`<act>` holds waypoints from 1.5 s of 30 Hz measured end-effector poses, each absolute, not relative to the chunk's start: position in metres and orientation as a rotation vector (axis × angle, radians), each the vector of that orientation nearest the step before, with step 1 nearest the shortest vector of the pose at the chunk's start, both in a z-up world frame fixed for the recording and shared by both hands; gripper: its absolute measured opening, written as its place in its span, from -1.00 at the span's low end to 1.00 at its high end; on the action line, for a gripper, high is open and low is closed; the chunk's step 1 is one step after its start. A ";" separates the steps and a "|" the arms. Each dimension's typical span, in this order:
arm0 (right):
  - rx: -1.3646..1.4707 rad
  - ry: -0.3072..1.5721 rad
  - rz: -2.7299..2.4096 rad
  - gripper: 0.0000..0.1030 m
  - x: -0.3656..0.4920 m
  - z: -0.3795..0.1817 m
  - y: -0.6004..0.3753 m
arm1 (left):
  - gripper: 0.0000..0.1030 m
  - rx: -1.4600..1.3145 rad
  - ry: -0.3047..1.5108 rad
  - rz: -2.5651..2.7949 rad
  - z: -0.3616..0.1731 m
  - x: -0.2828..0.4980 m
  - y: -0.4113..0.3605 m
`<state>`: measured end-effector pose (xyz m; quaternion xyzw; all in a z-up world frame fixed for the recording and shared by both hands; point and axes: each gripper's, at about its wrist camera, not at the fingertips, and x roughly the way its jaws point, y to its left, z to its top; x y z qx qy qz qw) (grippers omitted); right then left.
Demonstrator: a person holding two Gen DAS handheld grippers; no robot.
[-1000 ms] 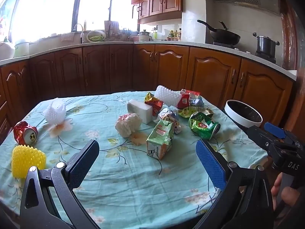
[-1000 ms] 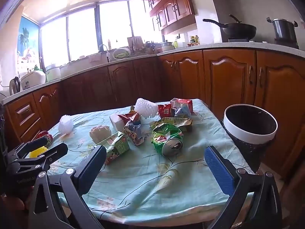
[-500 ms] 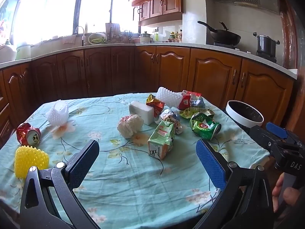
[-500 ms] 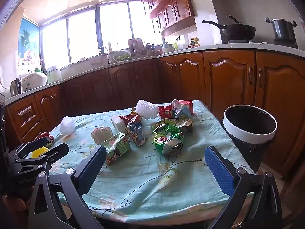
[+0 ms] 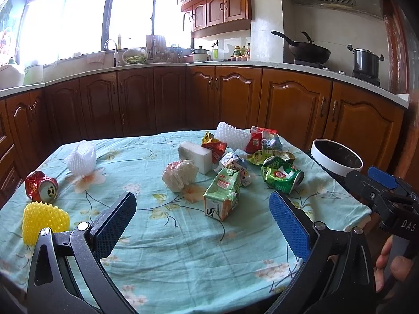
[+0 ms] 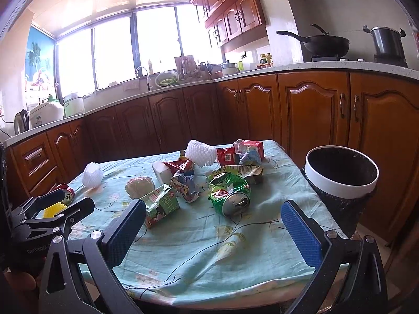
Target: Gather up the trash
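Note:
Trash lies scattered on a table with a floral teal cloth (image 5: 183, 248). A green carton (image 5: 224, 195) lies in the middle, a crushed green can (image 5: 281, 174) to its right, a crumpled white paper ball (image 5: 179, 174) to its left. At the left edge lie a crushed red can (image 5: 40, 189) and a yellow foam net (image 5: 43, 218). My left gripper (image 5: 203, 216) hangs open over the near edge, empty. My right gripper (image 6: 213, 222) is open and empty too, short of the green can (image 6: 231, 195) and the carton (image 6: 161, 205). A white-rimmed bin (image 6: 341, 176) stands off the table's right side.
Farther back lie a white foam block (image 5: 195, 155), two white foam nets (image 5: 81, 155), snack wrappers (image 5: 213, 146) and a red carton (image 6: 248, 147). Wooden cabinets (image 5: 235, 99) ring the room, with a wok (image 5: 306, 49) and pot (image 5: 365, 61) on the stove. A hand (image 5: 390, 264) holds the right gripper.
Both cameras have tilted or risen slightly, so the table sits a little lower in the views. No trash has moved and both grippers have stayed open.

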<state>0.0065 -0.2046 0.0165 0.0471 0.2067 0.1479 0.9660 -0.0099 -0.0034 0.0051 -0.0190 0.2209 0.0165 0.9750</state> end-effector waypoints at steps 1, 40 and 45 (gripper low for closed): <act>0.096 0.418 0.299 1.00 0.006 0.017 -0.205 | 1.00 -0.038 0.446 0.032 0.005 -0.010 -0.003; 0.147 0.454 0.320 1.00 0.015 0.010 -0.212 | 1.00 -0.026 0.480 0.021 -0.003 -0.002 -0.009; 0.162 0.484 0.330 1.00 0.024 0.006 -0.215 | 1.00 -0.039 0.518 0.005 -0.007 0.008 -0.009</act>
